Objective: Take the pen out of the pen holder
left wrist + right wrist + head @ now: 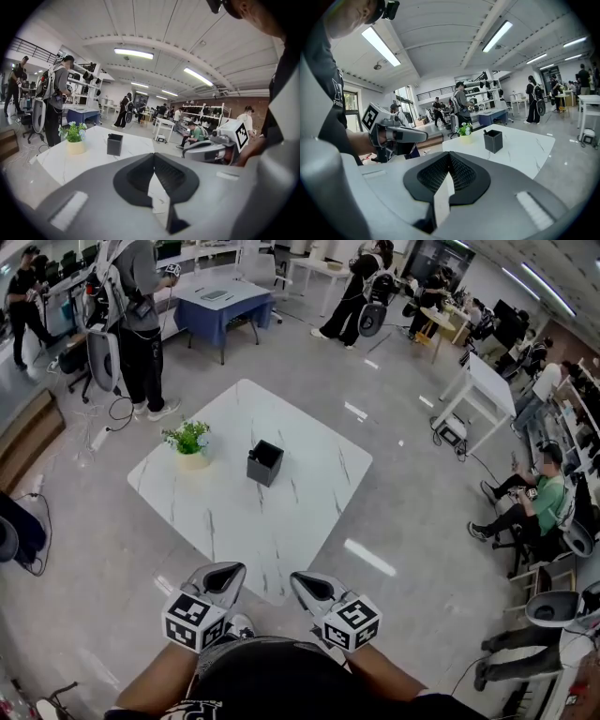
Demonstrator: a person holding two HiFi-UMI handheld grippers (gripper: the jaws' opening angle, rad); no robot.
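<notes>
A black square pen holder point(264, 463) stands near the middle of the white marble table point(281, 521). It also shows in the left gripper view as the pen holder point(114, 144) and in the right gripper view as the pen holder point(493, 141). A dark pen tip point(485, 132) pokes just above its rim. My left gripper point(228, 570) and right gripper point(305, 579) hover side by side close to my body, off the table's near corner, well short of the holder. Both have their jaws together with nothing held.
A small potted plant point(190, 443) stands on the table left of the holder. A person point(141, 324) stands beyond the table's far left corner. A blue-clothed table point(220, 301) is behind, white tables point(487, 385) stand at right, and a seated person point(539, 493) is near them.
</notes>
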